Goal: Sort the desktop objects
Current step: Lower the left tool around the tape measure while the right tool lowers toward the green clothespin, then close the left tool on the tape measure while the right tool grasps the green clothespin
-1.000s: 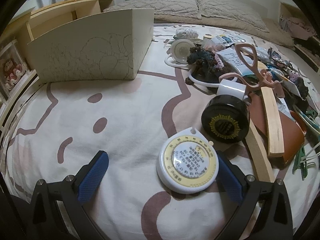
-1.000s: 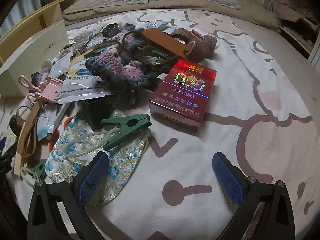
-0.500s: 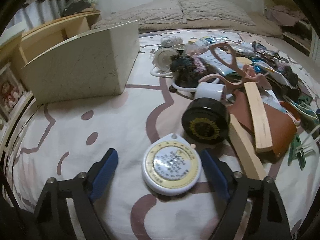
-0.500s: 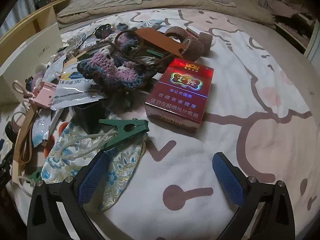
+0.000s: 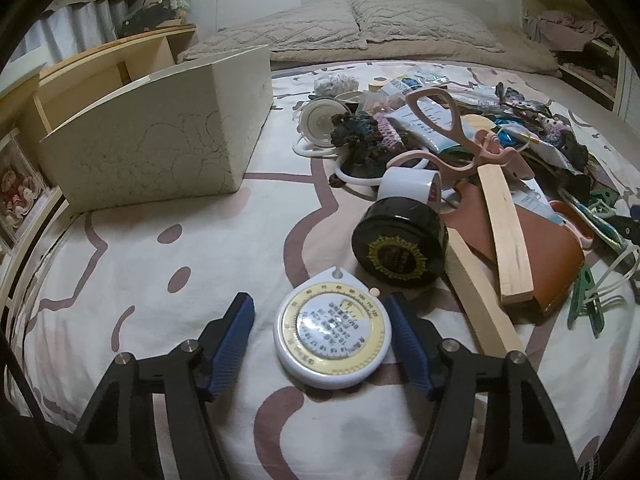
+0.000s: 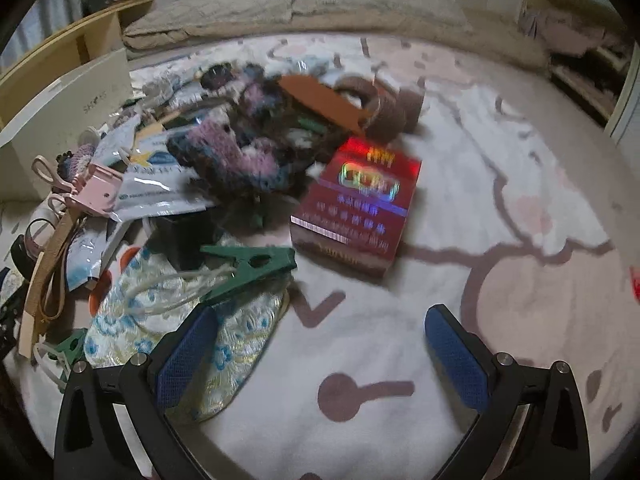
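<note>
Barely begun: main pile (image 5: 460, 148) unsorted on bed, right of white box (image 5: 160, 140). Left tongs (image 5: 320, 336) closing round tape-measure disc (image 5: 334, 342), near side of box, left pad not touching yet. Right tongs (image 6: 324, 354) wide, empty, near red pack (image 6: 356, 204).

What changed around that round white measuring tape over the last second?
The left gripper has narrowed around the round white tape measure with a yellow dial; its jaws are closing, the right pad about touching, the left pad apart. The tape measure, black round tin and open right gripper stayed put.
</note>
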Motion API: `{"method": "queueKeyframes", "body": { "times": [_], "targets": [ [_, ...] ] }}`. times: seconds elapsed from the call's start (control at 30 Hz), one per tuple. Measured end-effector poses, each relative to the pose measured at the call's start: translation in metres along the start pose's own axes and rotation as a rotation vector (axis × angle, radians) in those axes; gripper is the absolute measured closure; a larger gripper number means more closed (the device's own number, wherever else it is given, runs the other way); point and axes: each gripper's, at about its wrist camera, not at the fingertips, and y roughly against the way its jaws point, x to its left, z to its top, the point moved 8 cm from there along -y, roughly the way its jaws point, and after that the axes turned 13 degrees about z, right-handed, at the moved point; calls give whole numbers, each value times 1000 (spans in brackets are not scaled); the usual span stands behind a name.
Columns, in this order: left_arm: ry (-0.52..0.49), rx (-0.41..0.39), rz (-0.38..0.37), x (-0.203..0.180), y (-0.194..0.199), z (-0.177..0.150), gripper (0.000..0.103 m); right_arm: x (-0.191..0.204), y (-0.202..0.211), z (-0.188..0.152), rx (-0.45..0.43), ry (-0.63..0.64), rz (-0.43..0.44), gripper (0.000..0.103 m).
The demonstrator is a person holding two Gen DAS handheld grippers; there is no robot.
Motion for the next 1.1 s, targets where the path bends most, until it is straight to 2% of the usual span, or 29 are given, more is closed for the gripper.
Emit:
{"method": "queueKeyframes", "body": {
  "times": [0.07,0.3,0.33,0.4,0.67,0.7,0.83,0.9,1.0,1.1],
  "targets": [
    [-1,-3,-2,0,1,1,40,5,3,4,-26,37,-11,0],
    [-22,-17,-28,-3,3,2,45,24,13,12,-93,132,19,1],
    [-20,-17,-31,-3,3,2,46,25,12,13,-90,135,21,2],
    [-19,-18,-36,-3,3,2,47,27,7,13,-75,145,15,22],
    [-25,-23,-46,-5,3,3,50,32,-3,13,-48,174,21,25],
    [-25,-23,-45,-5,3,3,50,32,-5,14,-48,181,19,30],
    [-24,-20,-48,-5,3,3,50,34,-7,14,-47,183,25,36],
    [-19,-17,-53,-5,3,4,50,36,-8,13,-41,177,44,44],
    [-17,-17,-57,-5,3,4,50,36,-8,12,-39,167,51,49],
    [-15,-18,-57,-4,3,4,50,34,-7,12,-40,146,64,49]
  ]
}}
